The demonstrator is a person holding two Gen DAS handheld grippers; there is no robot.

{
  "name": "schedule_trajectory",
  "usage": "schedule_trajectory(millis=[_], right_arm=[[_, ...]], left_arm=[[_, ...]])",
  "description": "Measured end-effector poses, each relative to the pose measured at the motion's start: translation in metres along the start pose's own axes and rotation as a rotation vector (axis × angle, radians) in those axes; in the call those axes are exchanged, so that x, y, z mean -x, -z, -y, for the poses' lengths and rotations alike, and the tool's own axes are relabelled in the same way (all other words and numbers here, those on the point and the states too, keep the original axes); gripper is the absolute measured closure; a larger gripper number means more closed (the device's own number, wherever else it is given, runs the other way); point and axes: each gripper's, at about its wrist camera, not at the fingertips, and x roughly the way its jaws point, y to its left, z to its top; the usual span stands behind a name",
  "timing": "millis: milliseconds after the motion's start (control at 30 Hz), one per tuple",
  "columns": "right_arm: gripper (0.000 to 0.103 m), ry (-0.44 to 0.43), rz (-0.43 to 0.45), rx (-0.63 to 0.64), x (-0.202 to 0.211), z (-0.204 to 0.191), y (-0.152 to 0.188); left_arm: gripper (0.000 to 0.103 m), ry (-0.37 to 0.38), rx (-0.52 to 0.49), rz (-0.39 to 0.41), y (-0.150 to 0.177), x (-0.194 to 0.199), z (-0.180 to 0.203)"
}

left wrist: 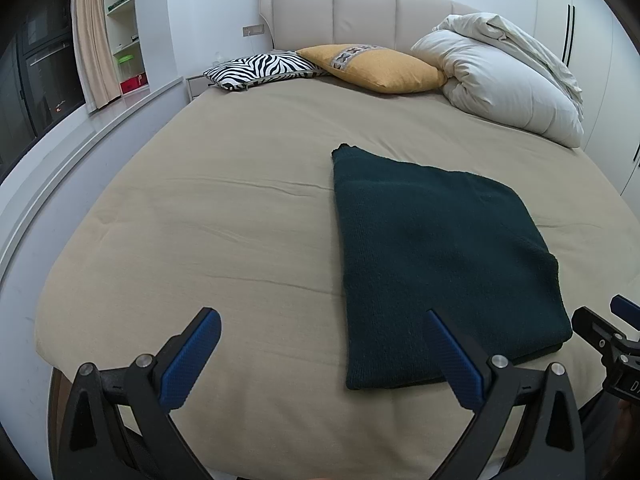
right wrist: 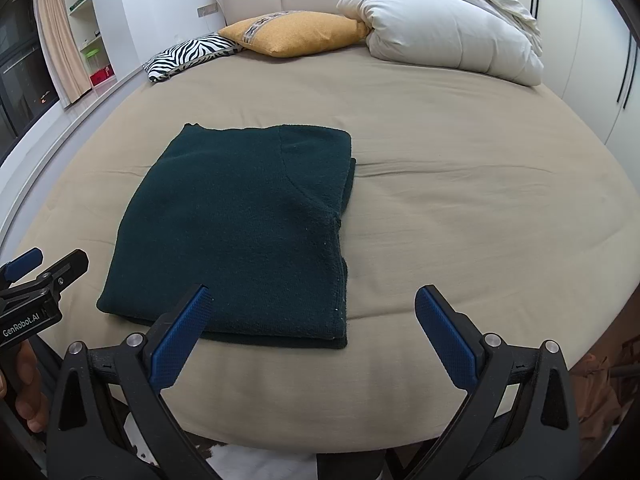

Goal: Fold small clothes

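Near the bed's (left wrist: 240, 216) front edge, a bit right of centre, sits one dark green knit garment (right wrist: 240, 232), folded into a flat, roughly square stack with at least two layers showing along the near edge. Looks like a soft, thickish sweater knit, so probably light, floppy and grippy rather than slippery, nothing fragile. It'll likely sag if lifted by one corner, so the smart hold is both near corners at once, pinching through all layers, or the thick folded edge on the right side.

Left gripper (left wrist: 322, 354) is spread wide with nothing between its blue pads, hovering just off the front edge, its right finger over the garment's near left corner. Right gripper (right wrist: 312, 332) is spread wide too and holding nothing, its left finger over the near edge.

Count: one garment, two grippers, one zebra cushion (left wrist: 260, 68), one yellow cushion (left wrist: 376, 68) and one rolled white duvet (left wrist: 504, 80) up by the headboard
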Motion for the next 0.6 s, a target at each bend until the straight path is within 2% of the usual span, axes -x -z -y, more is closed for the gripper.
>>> schedule_trajectory(millis=[600], right_arm=[[0.0, -0.002, -0.002, -0.005, 0.0005, -0.0031, 0.0]], left_arm=[[0.0, 0.0, 0.002, 0.0, 0.0005, 0.0, 0.0005]])
